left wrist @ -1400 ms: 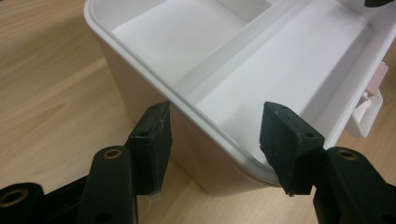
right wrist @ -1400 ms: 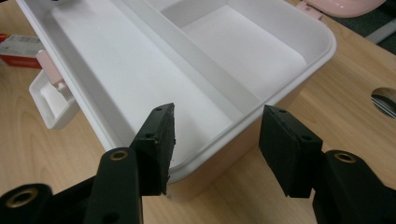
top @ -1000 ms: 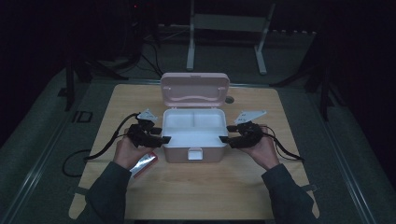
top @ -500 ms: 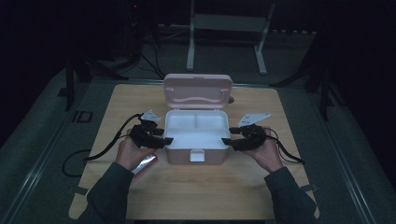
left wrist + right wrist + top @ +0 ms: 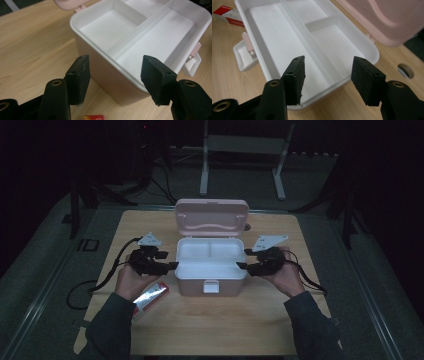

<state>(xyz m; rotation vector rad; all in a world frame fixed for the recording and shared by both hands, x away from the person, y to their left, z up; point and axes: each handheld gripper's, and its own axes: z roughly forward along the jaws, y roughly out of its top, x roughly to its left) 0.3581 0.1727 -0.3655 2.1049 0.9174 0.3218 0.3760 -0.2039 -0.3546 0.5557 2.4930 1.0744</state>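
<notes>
- Wooden table (image 5: pixel 210 325): light wood top; it carries everything listed below, and a person's two forearms reach over its near edge.
- Lidded storage box (image 5: pixel 211 280): white base standing at mid-table, between the two grippers, latch side toward the person. Its interior is split into one long compartment on the latch side and two smaller ones on the hinge side, all bare white.
- Pink lid (image 5: pixel 212 217): swung fully open, standing upright behind the base on its hinge.
- Left gripper (image 5: pixel 173 265): held at the box's left end, tips at the rim. In the left gripper view its jaws stand wide apart and have just been opening; the box's end wall and rim (image 5: pixel 110 67) lie in the gap between them, pads not pressing.
- Right gripper (image 5: pixel 240 265): held at the box's right end, tips at the rim. In the right gripper view the jaws are spread, the box rim (image 5: pixel 329 90) in the gap, no pad contact visible.
- Red-and-silver packet (image 5: pixel 150 296): flat on the table just beside the box's front left corner, under the left hand.
- Front latch (image 5: pixel 210 286): white tab, hanging loose at the middle of the front wall.
</notes>
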